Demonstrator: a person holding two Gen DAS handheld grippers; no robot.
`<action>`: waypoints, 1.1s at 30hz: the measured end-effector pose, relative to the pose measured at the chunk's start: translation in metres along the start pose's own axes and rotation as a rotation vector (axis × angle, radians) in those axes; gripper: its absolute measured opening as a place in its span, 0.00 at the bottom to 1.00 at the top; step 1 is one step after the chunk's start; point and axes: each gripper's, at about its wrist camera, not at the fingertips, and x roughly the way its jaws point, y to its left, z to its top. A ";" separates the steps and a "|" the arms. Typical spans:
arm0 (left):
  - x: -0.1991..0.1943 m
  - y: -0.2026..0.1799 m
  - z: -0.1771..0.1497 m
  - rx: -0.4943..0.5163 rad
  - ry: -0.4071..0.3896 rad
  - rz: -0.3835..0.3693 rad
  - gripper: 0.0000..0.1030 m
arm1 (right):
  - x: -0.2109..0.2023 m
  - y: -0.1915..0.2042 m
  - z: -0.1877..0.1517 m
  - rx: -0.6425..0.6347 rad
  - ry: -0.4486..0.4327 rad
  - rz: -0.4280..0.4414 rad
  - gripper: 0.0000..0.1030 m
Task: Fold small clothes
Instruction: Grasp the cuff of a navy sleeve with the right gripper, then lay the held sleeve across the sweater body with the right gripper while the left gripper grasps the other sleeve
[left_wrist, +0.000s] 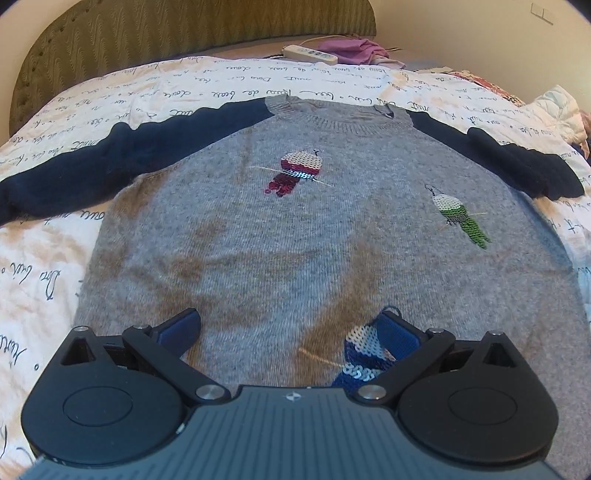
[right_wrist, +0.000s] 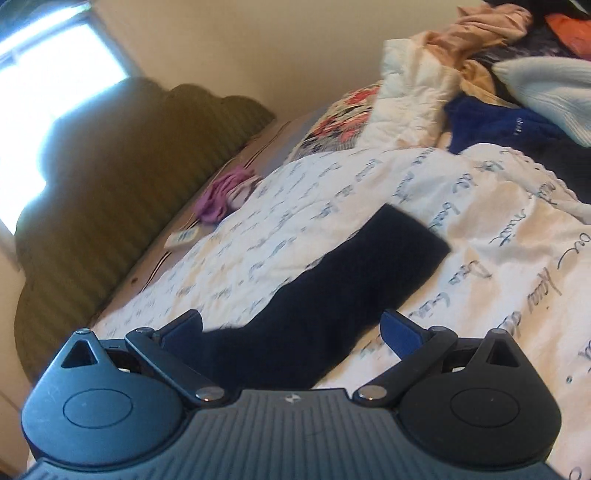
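Left wrist view: the grey knitted sweater with navy sleeves and sequinned birds lies flat on the white script-printed quilt, directly beneath the left gripper, whose jaws are spread wide, gripping nothing.

Right wrist view: the right gripper, likewise spread and empty, hangs over one navy sleeve.

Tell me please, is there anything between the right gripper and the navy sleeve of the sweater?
Nothing visible. The right gripper is open directly over the navy sleeve, which lies flat on the script-print quilt; the clothes pile sits farther away.
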 end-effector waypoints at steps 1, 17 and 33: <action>0.001 0.000 -0.001 0.005 -0.010 0.002 1.00 | 0.008 -0.012 0.008 0.033 -0.011 -0.021 1.00; 0.004 -0.003 -0.021 0.038 -0.170 -0.010 1.00 | 0.083 -0.087 0.022 0.240 -0.016 -0.116 0.08; 0.001 0.013 -0.022 -0.042 -0.206 -0.093 1.00 | 0.104 0.205 -0.158 -0.429 0.196 0.225 0.17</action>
